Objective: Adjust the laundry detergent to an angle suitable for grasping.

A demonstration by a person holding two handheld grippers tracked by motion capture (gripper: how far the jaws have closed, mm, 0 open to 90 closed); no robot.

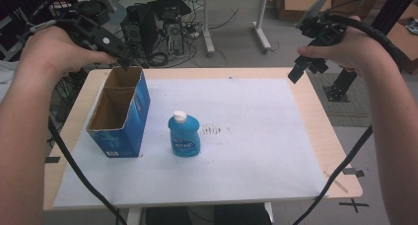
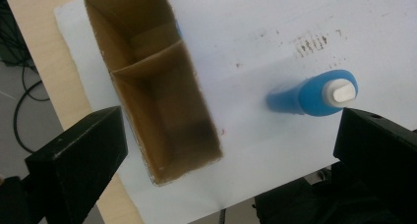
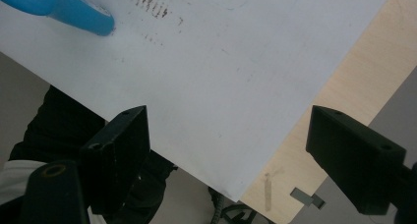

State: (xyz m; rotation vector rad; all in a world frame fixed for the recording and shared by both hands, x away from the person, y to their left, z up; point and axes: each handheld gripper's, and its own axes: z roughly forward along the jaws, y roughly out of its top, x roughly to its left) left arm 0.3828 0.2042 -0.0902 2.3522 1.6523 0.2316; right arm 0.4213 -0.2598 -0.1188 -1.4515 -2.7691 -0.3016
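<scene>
Our left claw (image 1: 122,61) hangs wide open and empty above the box (image 1: 120,112); our right claw (image 1: 301,69) is likewise open, empty. The bottle (image 1: 184,134) stands below, between them. We should lower squarely around its body.

A white sheet (image 1: 256,136) is spread over the table (image 1: 323,131). On it, toward the left, an open-topped cardboard box (image 1: 120,111) is stood, divided inside into two compartments. Just right of the box, a dish soap bottle (image 1: 184,134) is stood upright, apart from it.
</scene>
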